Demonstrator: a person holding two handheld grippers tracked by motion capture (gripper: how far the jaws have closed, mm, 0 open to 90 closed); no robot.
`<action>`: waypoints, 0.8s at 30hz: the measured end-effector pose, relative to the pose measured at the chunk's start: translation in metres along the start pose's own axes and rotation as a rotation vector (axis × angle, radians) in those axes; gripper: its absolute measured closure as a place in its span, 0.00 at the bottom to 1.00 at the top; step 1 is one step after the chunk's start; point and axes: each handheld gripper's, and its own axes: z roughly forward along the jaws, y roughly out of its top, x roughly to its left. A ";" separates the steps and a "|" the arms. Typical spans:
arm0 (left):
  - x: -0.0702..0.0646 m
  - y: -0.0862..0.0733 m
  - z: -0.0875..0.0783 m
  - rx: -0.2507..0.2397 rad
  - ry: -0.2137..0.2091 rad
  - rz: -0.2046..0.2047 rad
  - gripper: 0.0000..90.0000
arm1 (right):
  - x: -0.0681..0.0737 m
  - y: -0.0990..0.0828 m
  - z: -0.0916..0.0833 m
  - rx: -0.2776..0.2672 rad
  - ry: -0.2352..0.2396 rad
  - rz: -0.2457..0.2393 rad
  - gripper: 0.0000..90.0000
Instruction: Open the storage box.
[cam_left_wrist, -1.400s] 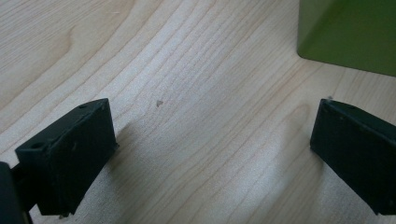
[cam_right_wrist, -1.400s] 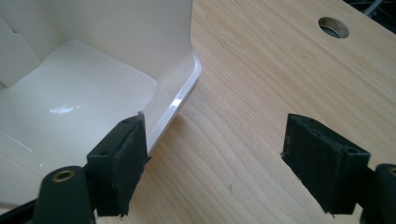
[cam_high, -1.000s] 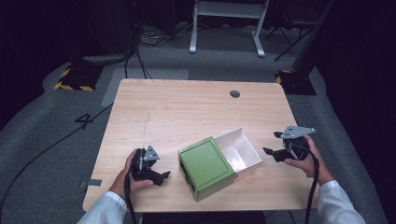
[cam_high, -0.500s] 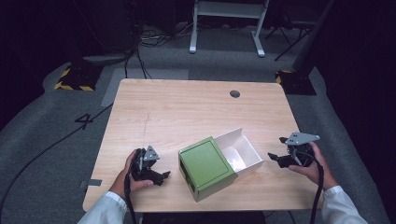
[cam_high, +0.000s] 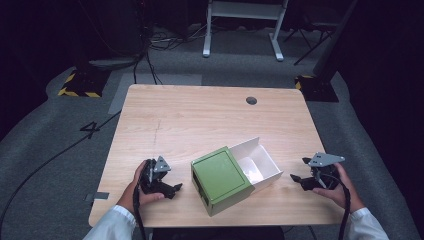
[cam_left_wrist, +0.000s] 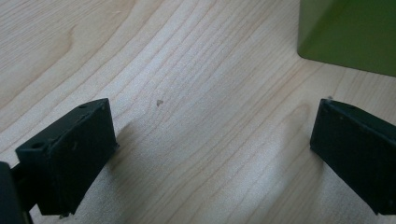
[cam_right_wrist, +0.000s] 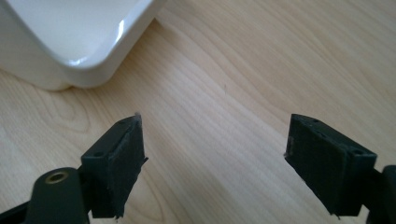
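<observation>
A green box (cam_high: 220, 177) lies near the table's front edge, with a white inner tray (cam_high: 257, 162) slid partly out to its right. My left gripper (cam_high: 172, 189) rests on the wood just left of the box, open and holding nothing. A green corner of the box (cam_left_wrist: 350, 32) appears at the top right of the left gripper view, beyond the left gripper (cam_left_wrist: 210, 154). My right gripper (cam_high: 299, 174) sits low on the table to the right of the tray, open. In the right gripper view the tray's rounded white corner (cam_right_wrist: 74, 42) lies ahead and left of the right gripper (cam_right_wrist: 215, 163).
The wooden table (cam_high: 200, 125) has a round cable hole (cam_high: 251, 100) at the back right. Cables and a white stand's legs (cam_high: 240, 30) are on the grey floor behind. A hazard-striped block (cam_high: 80, 82) sits on the floor at the back left.
My right gripper has dropped lower and moved toward the front edge, ending right of the white tray. The left gripper and the box have not moved.
</observation>
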 end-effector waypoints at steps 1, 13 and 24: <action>0.000 0.000 0.000 -0.002 0.000 -0.001 0.00 | 0.000 -0.003 0.000 0.001 -0.001 0.002 0.22; 0.000 0.000 0.000 0.000 0.000 0.000 0.00 | 0.003 -0.031 -0.003 0.002 0.004 0.061 0.20; 0.000 0.000 0.000 -0.002 0.000 0.000 0.00 | 0.005 -0.061 -0.004 -0.029 0.009 0.178 0.17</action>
